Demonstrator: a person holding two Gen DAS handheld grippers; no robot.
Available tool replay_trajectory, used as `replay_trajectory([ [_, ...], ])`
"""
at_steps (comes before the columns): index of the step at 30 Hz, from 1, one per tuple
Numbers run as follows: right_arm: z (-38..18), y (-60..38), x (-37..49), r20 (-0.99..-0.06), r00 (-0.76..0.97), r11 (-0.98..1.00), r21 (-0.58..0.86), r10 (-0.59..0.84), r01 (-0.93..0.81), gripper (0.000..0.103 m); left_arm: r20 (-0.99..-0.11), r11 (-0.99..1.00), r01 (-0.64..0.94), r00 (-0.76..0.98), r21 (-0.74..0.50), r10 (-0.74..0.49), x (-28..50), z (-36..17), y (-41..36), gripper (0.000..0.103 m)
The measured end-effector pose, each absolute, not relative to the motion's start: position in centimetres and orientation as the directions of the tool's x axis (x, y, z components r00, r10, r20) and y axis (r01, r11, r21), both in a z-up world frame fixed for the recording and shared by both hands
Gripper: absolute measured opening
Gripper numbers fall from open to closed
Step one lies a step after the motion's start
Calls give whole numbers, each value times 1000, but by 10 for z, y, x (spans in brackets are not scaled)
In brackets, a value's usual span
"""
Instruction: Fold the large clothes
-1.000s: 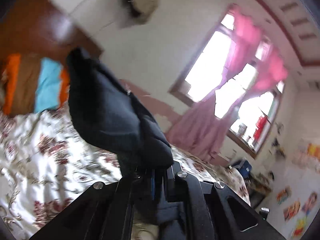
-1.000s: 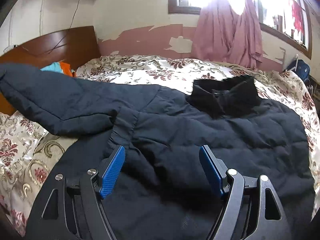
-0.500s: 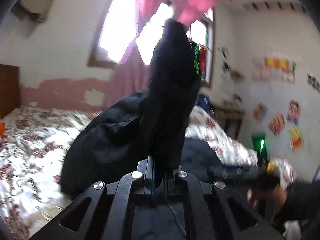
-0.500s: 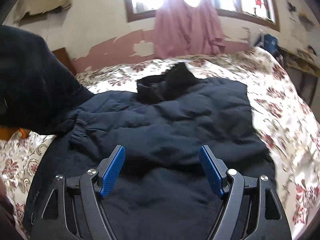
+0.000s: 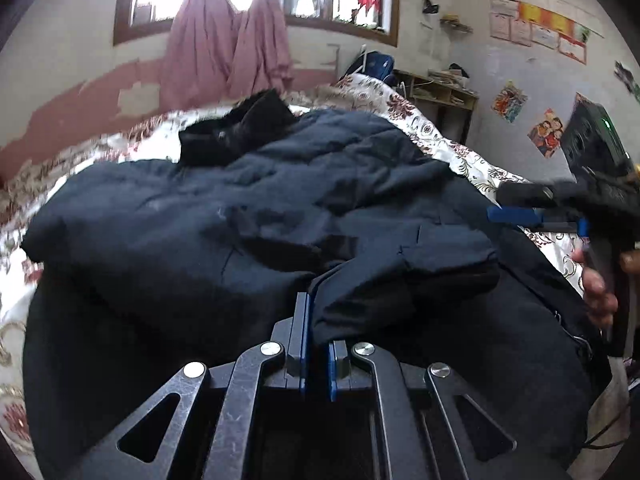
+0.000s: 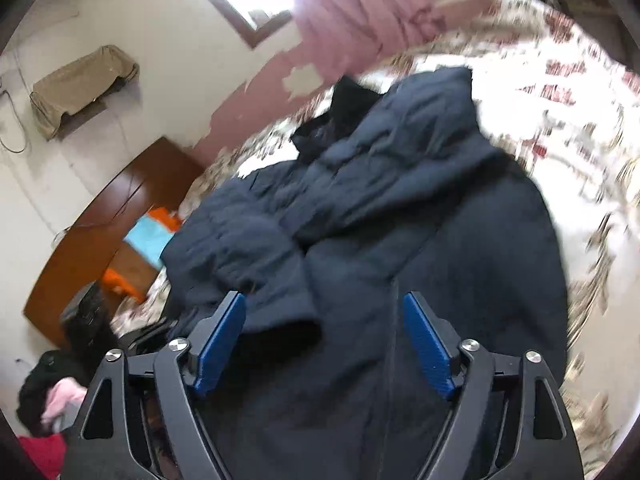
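A large dark navy padded jacket [image 5: 248, 208] lies spread on the floral bed, its black fur collar [image 5: 240, 132] at the far end. One sleeve [image 5: 404, 264] is folded across the jacket body. My left gripper [image 5: 318, 344] is shut on the cuff of that sleeve, low over the jacket. My right gripper [image 6: 324, 340] is open and empty, hovering above the jacket [image 6: 400, 220] near the folded sleeve cuff [image 6: 276, 292]. The right gripper also shows at the right edge of the left wrist view [image 5: 536, 216], held by a hand.
The floral bedspread [image 5: 432, 132] surrounds the jacket. A wooden headboard [image 6: 100, 232] with orange and blue bedding [image 6: 148, 240] stands to the left. Pink curtains [image 5: 228, 48] hang at the window behind. A shelf [image 5: 440, 96] and posters line the right wall.
My left gripper swung the sleeve from high in the air over and down across the jacket body. My right gripper stayed open and tilted to the left above the jacket.
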State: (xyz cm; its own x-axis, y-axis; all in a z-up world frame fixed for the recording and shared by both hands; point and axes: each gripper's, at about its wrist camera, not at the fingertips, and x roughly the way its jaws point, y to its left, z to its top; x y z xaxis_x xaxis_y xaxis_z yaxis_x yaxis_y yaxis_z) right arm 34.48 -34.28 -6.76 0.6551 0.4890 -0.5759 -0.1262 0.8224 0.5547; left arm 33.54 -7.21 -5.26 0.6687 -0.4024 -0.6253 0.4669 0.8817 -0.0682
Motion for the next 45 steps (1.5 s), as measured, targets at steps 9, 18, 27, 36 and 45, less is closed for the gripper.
replay_trajectory([
  [9,-103,-321,353,-561,553,711,699,615,-82,79,-687,901,408,614,-146,-389,339,-76,-49,9],
  [18,-100,-301,349,-501,559,645,760,661,-81,79,-677,896,406,609,-181,-413,333,-77,-39,10],
  [27,-100,-276,337,-522,448,598,800,726,-36,79,-667,896,384,611,-223,-427,332,-77,-31,11],
  [36,-115,-260,357,-547,462,573,814,698,98,30,-653,876,424,600,-230,-462,326,-74,-33,77],
  [45,-115,-259,370,-609,455,633,765,650,119,23,-609,868,425,626,-257,-487,309,-69,-24,90],
])
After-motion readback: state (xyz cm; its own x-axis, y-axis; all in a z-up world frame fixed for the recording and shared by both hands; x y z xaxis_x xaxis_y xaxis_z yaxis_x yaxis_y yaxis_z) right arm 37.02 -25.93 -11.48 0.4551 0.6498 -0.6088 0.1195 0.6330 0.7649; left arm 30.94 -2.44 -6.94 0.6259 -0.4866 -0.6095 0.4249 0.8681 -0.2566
